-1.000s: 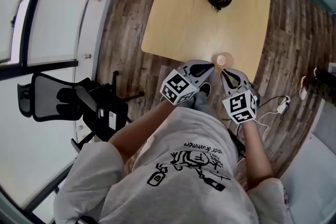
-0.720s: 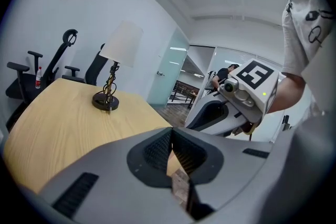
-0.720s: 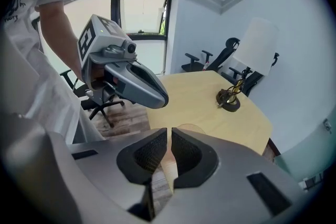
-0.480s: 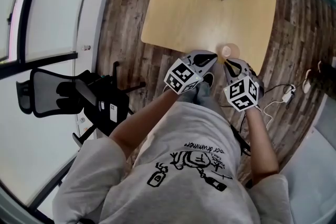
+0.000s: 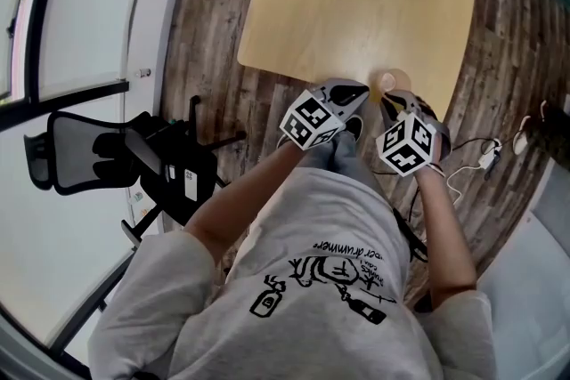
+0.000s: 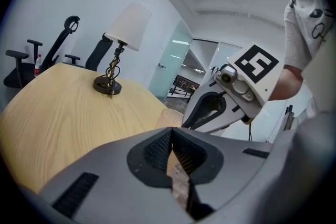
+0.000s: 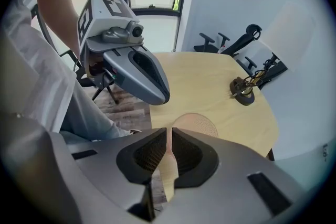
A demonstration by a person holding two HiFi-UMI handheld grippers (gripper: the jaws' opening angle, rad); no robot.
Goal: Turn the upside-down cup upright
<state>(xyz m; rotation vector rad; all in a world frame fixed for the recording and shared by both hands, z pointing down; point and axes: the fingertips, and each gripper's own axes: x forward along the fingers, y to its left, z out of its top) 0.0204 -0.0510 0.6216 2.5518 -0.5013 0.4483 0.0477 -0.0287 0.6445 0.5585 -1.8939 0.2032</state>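
Left gripper [image 5: 359, 90] and right gripper [image 5: 389, 105] both have their jaws together and empty, just short of the upside-down cup [image 5: 388, 82] by the near edge of the desk [image 5: 329, 4]. This looks like the approach; next, one gripper must open and straddle the cup.

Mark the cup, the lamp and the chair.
cup [image 7: 197, 124]: right gripper view, its speckled surface.
lamp [image 6: 128, 27]: left gripper view, the white shade.
chair [image 5: 80, 154]: head view, the mesh backrest.
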